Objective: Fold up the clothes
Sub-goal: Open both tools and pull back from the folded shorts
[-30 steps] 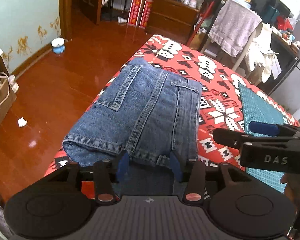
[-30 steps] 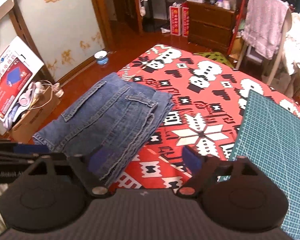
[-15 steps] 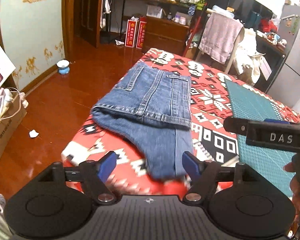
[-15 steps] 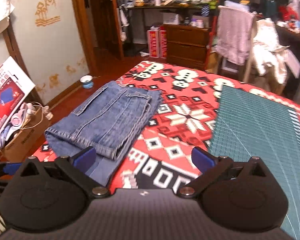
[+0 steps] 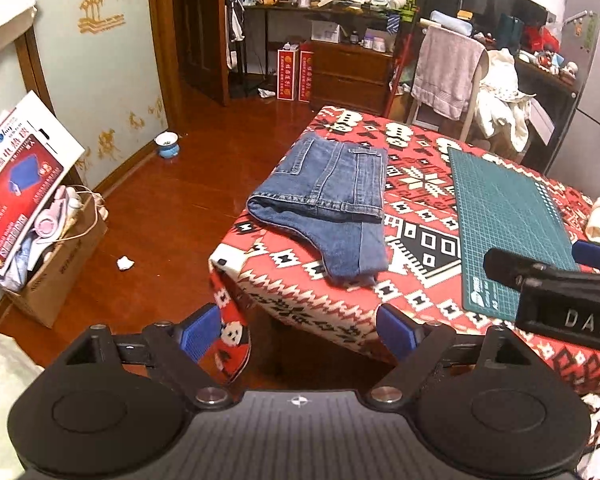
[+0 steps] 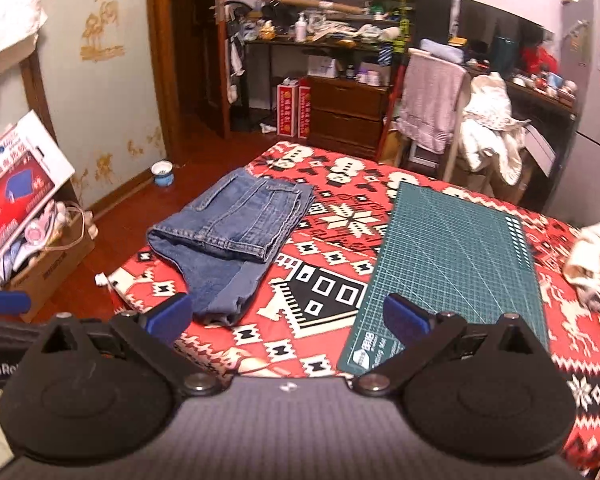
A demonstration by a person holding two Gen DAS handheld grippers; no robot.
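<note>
Jeans [image 5: 332, 208] lie folded at the table's [image 5: 420, 304] left corner, both grippers [image 5: 298, 330] [image 6: 286, 316] wide and empty, left jaws just opening; next grab another garment.

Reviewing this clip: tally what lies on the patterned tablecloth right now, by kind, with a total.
Folded denim garment: 1
Green cutting mat: 1
Cream crumpled cloth at the right edge: 1
Total: 3
Neither set of tongs is on the tablecloth; both hang open and empty.

One jeans [image 5: 332, 200], one cutting mat [image 5: 504, 216], two red boxes [image 5: 295, 75].
</note>
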